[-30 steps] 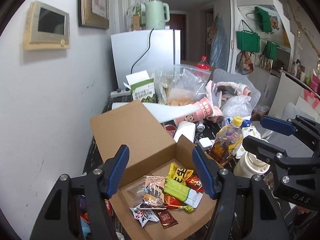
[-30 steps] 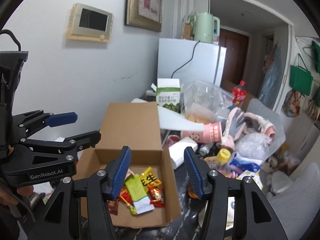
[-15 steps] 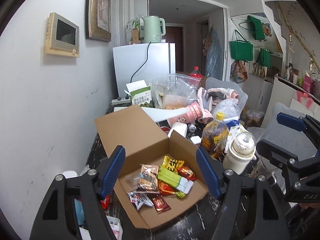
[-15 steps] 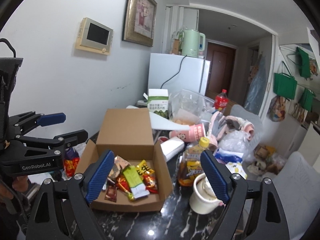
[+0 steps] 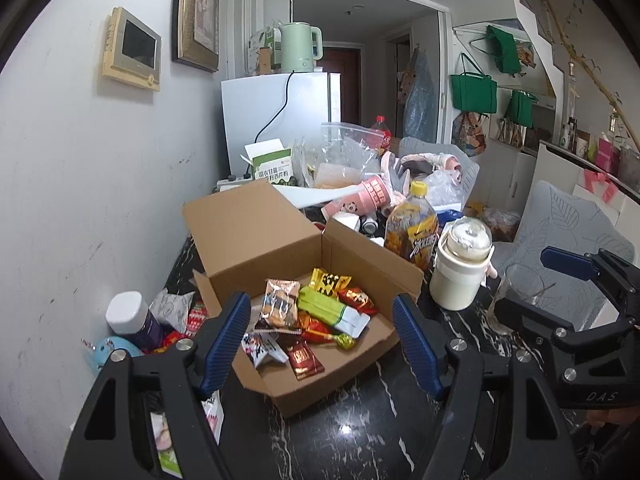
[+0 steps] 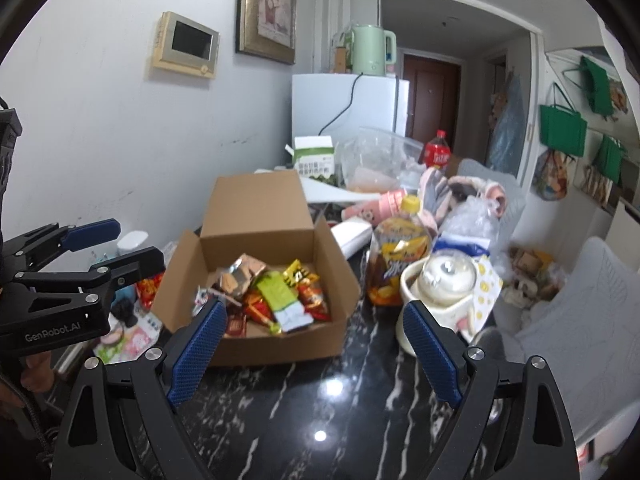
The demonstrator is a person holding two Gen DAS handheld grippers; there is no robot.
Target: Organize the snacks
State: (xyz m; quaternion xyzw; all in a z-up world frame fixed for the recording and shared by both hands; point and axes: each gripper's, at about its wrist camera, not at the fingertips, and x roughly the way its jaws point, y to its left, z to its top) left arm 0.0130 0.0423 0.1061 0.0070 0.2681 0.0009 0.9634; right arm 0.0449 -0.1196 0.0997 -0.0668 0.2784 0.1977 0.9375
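Observation:
An open cardboard box (image 5: 372,256) (image 6: 256,208) sits on the black marble table and holds several snack packets (image 5: 316,312) (image 6: 272,292), among them a green-and-white one (image 5: 332,308). My left gripper (image 5: 320,340) is open and empty, held above the box's near side; it also shows in the right wrist view (image 6: 120,246). My right gripper (image 6: 314,344) is open and empty, back from the box over the table; it also shows in the left wrist view (image 5: 536,280). More loose snacks (image 5: 188,316) lie left of the box.
A tea bottle (image 5: 412,228), a cream jar (image 5: 460,272) and a glass (image 5: 516,300) stand right of the box. A white-capped bottle (image 5: 132,316) stands at the left by the wall. Bags, cups and a green carton (image 5: 272,168) crowd the back. The black table (image 6: 320,408) shows in front.
Both grippers have pulled back and up from the box, so more of the table shows. The right gripper's jaws have opened wider. The box and snacks have not moved.

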